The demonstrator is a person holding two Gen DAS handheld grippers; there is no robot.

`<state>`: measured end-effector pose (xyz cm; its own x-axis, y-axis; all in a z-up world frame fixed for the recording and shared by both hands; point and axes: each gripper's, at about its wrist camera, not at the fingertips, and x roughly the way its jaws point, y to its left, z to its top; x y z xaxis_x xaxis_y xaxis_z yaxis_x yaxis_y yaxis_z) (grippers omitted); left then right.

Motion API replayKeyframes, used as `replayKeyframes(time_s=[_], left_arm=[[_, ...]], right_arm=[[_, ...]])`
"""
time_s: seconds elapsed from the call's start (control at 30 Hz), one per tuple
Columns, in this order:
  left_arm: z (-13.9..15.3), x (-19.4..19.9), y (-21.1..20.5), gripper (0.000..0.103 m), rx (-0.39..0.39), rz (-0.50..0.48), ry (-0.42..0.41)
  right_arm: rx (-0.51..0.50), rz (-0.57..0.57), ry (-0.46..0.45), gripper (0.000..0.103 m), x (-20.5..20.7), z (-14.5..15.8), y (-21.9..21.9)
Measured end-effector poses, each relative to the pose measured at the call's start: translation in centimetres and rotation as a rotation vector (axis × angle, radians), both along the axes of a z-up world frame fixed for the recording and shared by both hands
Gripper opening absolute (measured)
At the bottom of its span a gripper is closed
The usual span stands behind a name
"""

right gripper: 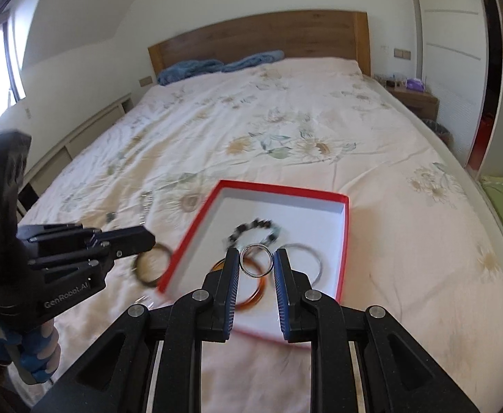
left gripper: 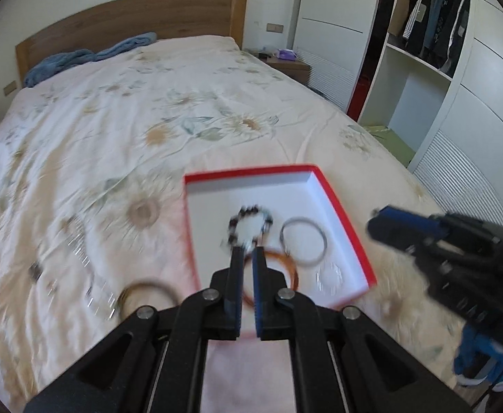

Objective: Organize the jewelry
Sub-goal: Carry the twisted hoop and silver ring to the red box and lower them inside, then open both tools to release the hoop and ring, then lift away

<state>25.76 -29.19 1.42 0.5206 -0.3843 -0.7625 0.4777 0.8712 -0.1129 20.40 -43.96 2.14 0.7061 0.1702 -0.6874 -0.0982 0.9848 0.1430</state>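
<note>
Loose on the quilt (right gripper: 371, 179) at far left, a chain (left gripper: 79, 258) and a brown bangle (right gripper: 151, 264), not yet boxed. Left gripper (left gripper: 247, 249) nearly closed, holding nothing visible. Already inside the red box (right gripper: 196, 227): beaded bracelet (right gripper: 254, 229), amber bangle (right gripper: 251, 296), silver bangle (right gripper: 311, 258). Right gripper (right gripper: 255, 258) partly open, clamping a small metal ring (right gripper: 256, 258) over the box. Risk of slipping: smooth, round, thinly pinched, could bounce out.

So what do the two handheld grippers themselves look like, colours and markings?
Both are matte black linkage frames with silver pivot pins and straight black fingers faced with ribbed blue pads. The left gripper shows white "GenRobot.AI" lettering on its side in the right wrist view, and a handle with blue grip sections. The right gripper has the same build. Hands are barely visible; no cables seen.
</note>
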Motion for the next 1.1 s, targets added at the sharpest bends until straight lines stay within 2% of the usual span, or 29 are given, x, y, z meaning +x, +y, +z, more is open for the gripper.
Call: replayKeyframes(time_s=[0.27,0.5,0.73,0.87,1.1], left_arm=[[-4.2,7.4,-4.4,0.004,-0.002,-0.057,0.055],[-8.1,10.9,-6.5,0.004,-0.009,-0.085,0.128],[-10.1,12.8,-7.5,0.004,0.015,-0.085,0.154],[-10.7,13.1,-7.8,0.004,0.03,-0.088,0.168],[-10.8,14.0,-6.7,0.006,-0.029,-0.054,0.223]], right_arm=[[-0.059,0.0,0.092,0.02,7.8,-5.3,-2.5],[-0.111,0.026,0.171,0.02,12.1,-8.9,-3.9],[-0.168,0.086,0.184,0.02,13.7,-9.9,-3.8],[-0.248,0.143,0.186,0.021,13.7,-10.6,-2.4],[-0.266,0.17,0.18,0.021,13.1,-11.2,-2.1]])
